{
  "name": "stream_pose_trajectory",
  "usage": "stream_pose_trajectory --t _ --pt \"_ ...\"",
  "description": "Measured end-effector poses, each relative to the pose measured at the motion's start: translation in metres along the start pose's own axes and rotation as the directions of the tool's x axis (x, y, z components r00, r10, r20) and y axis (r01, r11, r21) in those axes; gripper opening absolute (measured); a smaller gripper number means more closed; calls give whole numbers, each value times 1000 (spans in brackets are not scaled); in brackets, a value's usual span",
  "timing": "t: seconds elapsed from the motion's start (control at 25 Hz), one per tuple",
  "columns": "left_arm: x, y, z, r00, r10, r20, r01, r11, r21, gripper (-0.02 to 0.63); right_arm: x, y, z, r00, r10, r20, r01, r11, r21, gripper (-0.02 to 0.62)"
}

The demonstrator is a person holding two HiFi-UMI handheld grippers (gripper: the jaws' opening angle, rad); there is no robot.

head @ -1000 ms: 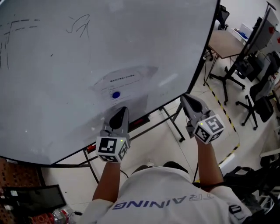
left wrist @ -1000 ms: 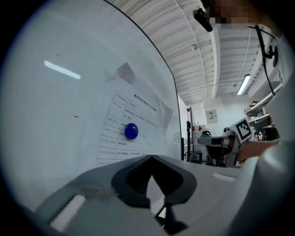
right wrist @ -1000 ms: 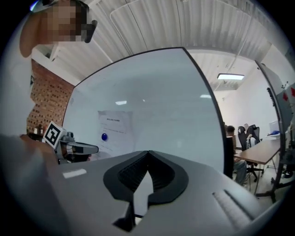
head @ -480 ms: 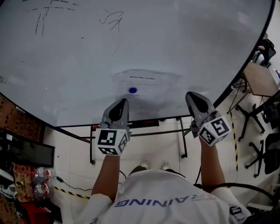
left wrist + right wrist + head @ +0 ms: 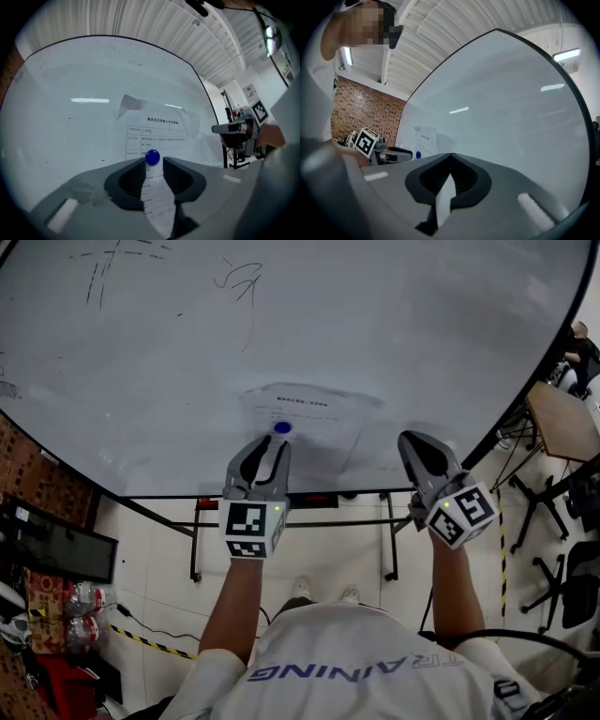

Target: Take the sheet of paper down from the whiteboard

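One sheet (image 5: 319, 418) just ahead of L gripper (image 5: 269, 442), opening, empty; R gripper (image 5: 411, 438) shut.

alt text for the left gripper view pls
The left gripper, jaws opening with nothing gripped between them, points at a round blue magnet pinning a printed sheet of paper to the whiteboard. The magnet lines up with the gap at the jaw tips. The right gripper shows at the right edge.
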State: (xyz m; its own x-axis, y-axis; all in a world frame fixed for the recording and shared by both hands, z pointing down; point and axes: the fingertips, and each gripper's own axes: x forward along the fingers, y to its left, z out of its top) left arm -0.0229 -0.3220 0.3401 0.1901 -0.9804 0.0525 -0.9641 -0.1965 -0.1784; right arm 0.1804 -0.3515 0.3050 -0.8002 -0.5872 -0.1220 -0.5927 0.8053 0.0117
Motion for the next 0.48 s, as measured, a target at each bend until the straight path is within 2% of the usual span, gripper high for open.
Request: stream_pose_trajectory --t 0.24,0.36,0.48 --pt "14 0 5 990 137 -11 -135 984 118 190 3 6 -8 1000 7 -19 -7 1000 9 6" --pt "18 2 6 982 187 -11 -184 974 130 190 3 9 -11 1000 5 -22 -5 1000 16 8" --pt "21 1 4 979 202 -18 -198 972 129 186 3 9 -10 1000 1 -22 -1 1000 11 6"
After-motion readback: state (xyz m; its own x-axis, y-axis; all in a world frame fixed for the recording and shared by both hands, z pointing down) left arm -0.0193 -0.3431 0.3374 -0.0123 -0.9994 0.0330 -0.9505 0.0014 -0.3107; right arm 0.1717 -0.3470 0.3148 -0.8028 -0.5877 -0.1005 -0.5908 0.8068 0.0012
